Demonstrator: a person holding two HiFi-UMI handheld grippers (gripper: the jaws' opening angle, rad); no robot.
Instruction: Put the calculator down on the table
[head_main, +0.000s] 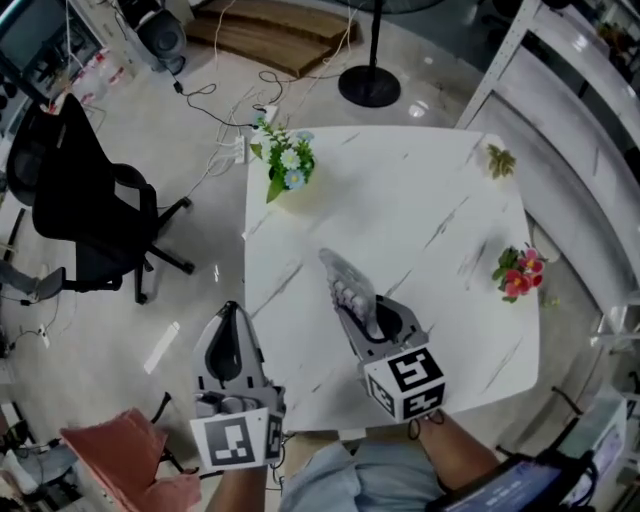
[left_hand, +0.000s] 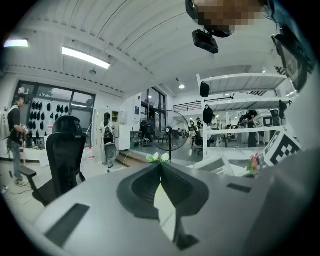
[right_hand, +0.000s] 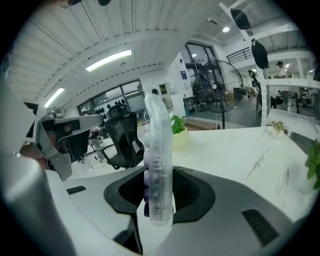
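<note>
Fingers of our right gripper clench the clear calculator edge-up, its lower end between them and the rest jutting out over the white worktop, where a pale pot holds a green plant, while our left gripper is pinched together, empty.

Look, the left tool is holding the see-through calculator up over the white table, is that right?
No. It is the right tool that is holding the see-through calculator over the white table; the right gripper view shows it between the jaws. The left tool is shut and empty.
</note>
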